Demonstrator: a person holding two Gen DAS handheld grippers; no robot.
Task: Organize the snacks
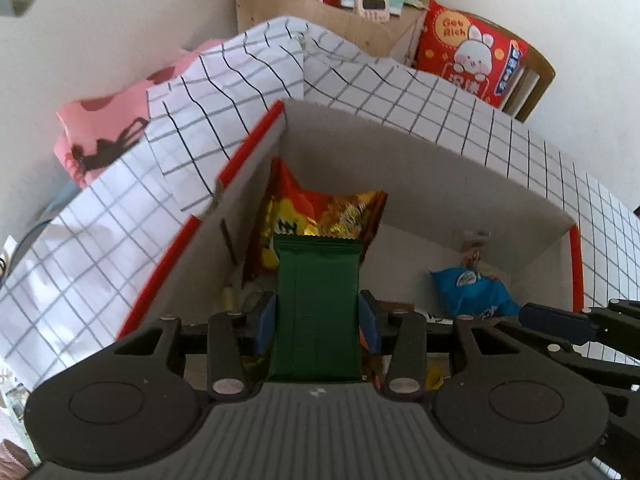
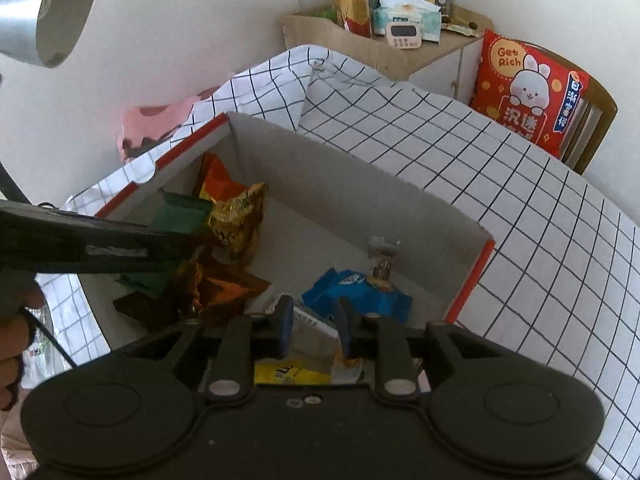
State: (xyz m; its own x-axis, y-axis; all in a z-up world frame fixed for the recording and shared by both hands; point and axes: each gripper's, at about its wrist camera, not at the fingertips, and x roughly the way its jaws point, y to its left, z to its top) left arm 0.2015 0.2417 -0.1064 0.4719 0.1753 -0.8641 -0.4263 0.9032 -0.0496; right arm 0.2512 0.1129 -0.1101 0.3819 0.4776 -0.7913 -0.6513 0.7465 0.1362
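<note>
Checked bedsheet (image 2: pixel 500 168) under an open cardboard box (image 1: pixel 400 168). Green snack packet (image 1: pixel 316 304) is pinched upright between the left gripper (image 1: pixel 316 316) jaws, held over the box, likely for dropping in. Right gripper (image 2: pixel 314 320) jaws are narrowly parted with nothing gripped; blue packet (image 2: pixel 356 292) lies just ahead.

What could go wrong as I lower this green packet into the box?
The left gripper holds the green packet only by its sides, so it may slip or twist on release. It hangs right over the orange-gold bag and could crush it. The right gripper, empty above the blue packet, sits close beside the left one inside the box; they could collide.
</note>
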